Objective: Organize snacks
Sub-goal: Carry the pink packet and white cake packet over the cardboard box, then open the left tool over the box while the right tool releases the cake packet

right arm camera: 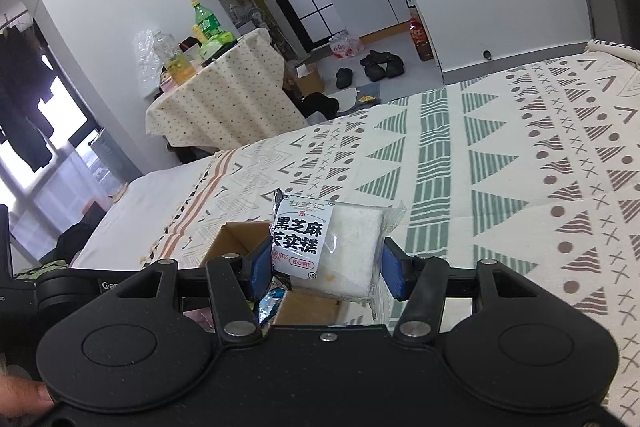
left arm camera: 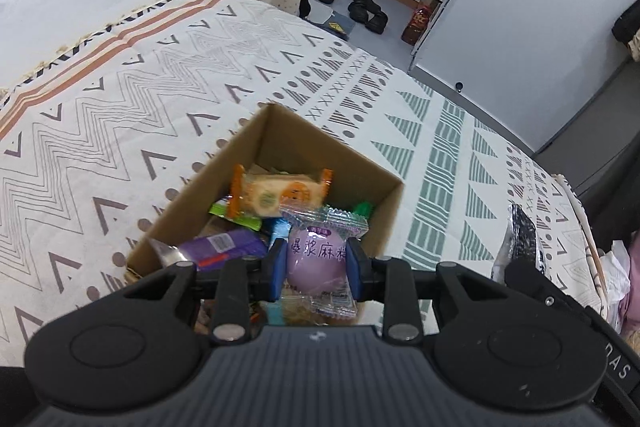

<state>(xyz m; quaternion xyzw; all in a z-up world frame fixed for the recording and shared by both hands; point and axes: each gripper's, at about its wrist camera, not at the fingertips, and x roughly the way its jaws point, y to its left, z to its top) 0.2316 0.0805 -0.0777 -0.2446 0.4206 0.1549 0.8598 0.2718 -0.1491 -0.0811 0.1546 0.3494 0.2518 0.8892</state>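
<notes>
A brown cardboard box (left arm camera: 280,135) stands on the patterned bedspread and holds several wrapped snacks, among them an orange-ended cracker pack (left arm camera: 280,193) and a purple pack (left arm camera: 224,245). My left gripper (left arm camera: 316,265) is shut on a pink mochi packet (left arm camera: 318,255), held just above the box's near side. My right gripper (right arm camera: 326,261) is shut on a white black-sesame cake packet (right arm camera: 328,247), held above the box (right arm camera: 236,239), which shows partly below it. That packet's dark edge (left arm camera: 520,247) shows at the right of the left wrist view.
The bedspread (left arm camera: 160,87) covers a bed that fills most of both views. A cloth-draped table (right arm camera: 216,99) with bottles stands beyond the bed. Shoes (right arm camera: 376,65) and an oil bottle (left arm camera: 418,23) lie on the floor by a white wall.
</notes>
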